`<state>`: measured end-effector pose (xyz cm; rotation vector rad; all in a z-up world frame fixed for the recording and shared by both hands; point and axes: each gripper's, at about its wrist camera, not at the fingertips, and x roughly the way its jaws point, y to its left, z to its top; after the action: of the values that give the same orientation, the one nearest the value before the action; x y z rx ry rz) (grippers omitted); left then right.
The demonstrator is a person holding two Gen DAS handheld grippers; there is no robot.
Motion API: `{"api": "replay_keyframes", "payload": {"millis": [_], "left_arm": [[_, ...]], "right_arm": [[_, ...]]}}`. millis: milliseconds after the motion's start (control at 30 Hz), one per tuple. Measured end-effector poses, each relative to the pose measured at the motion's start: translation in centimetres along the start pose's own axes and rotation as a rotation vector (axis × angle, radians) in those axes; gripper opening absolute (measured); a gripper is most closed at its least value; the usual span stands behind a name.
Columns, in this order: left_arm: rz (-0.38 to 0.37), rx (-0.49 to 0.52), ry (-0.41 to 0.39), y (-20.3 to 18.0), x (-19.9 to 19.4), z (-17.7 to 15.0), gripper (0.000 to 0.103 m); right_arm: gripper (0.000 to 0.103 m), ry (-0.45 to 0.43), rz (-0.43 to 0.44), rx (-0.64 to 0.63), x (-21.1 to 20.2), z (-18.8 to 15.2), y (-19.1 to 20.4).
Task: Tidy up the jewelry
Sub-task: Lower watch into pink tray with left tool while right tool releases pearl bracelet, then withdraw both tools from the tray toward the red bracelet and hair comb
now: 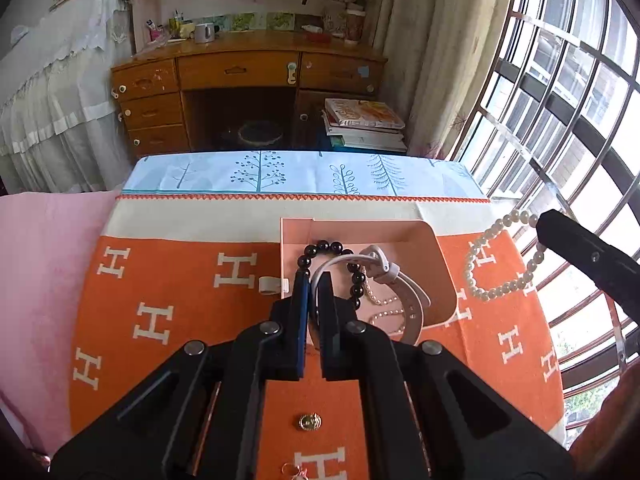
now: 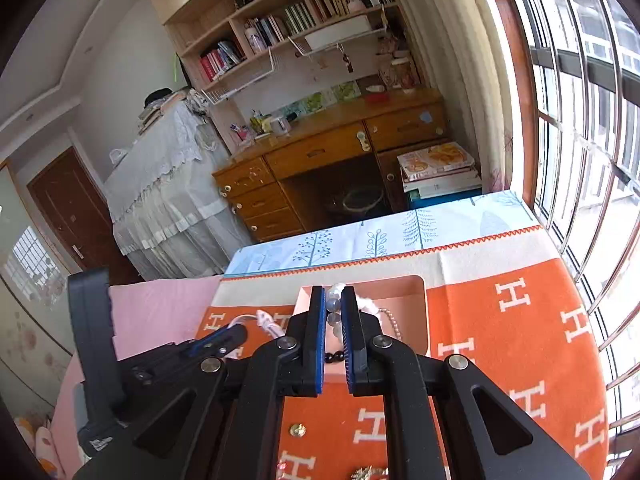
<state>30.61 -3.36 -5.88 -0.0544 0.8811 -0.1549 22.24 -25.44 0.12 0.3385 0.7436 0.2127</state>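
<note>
A pink open box (image 1: 400, 229) sits on the orange H-patterned cloth (image 1: 168, 280). In it lie a black bead bracelet (image 1: 356, 280), a thin pearl chain (image 1: 380, 300) and a white watch (image 1: 404, 292). My left gripper (image 1: 315, 280) is shut on the white watch strap over the box's left side. My right gripper (image 2: 333, 300) is shut on a large pearl necklace (image 2: 335, 312), which hangs as a loop at the right in the left wrist view (image 1: 500, 264). The box also shows in the right wrist view (image 2: 404, 292).
A gold brooch (image 1: 310, 422) and a small ring (image 1: 294, 470) lie on the cloth near me; the brooch (image 2: 297, 430) and a gold ornament (image 2: 368, 472) show in the right wrist view. A pink blanket (image 1: 44, 280) lies left. A window (image 1: 568, 120) is right.
</note>
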Motion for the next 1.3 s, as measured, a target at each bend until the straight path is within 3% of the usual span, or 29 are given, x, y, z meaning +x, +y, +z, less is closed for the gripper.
{"api": "replay_keyframes", "payload": {"millis": [167,267,367,433,500,533,633,800,1133,1300], "left_arm": [[0.009,-0.029,0.074,-0.8,5.8,0.0,0.003],[0.014,-0.046,0.115,-0.6,7.8,-0.8,0.008],[-0.001,-0.044,0.115,-0.2,8.3,-1.2,0.021],[-0.008,-0.043,0.095,0.1,8.0,-1.3,0.045],[-0.029,-0.056,0.073,0.5,7.0,-1.3,0.059],[-0.043,-0.064,0.063,0.7,6.6,-1.2,0.061],[-0.042,-0.064,0.046,0.8,5.0,-1.1,0.061],[-0.048,-0.058,0.033,0.8,2.4,-2.0,0.061],[-0.054,-0.029,-0.028,0.0,-3.7,-5.9,0.061],[-0.075,-0.041,-0.056,-0.2,-6.8,-7.8,0.061]], "right_arm": [[0.007,0.07,-0.033,0.002,5.4,0.5,-1.6],[0.007,0.114,-0.043,0.0,8.9,0.0,-2.6],[0.007,0.153,-0.056,-0.007,11.5,-0.9,-3.4],[0.009,0.176,-0.075,-0.009,12.7,-1.4,-3.8],[0.013,0.191,-0.06,-0.002,13.2,-2.0,-4.2],[0.018,0.189,-0.057,0.002,13.3,-2.2,-4.3],[0.028,0.165,-0.063,-0.009,12.6,-2.6,-4.2],[0.037,0.12,-0.044,-0.013,9.7,-3.4,-2.8],[0.04,0.062,-0.022,-0.054,2.0,-6.8,-0.3],[0.051,0.029,-0.015,-0.091,-1.9,-9.1,1.4]]}}
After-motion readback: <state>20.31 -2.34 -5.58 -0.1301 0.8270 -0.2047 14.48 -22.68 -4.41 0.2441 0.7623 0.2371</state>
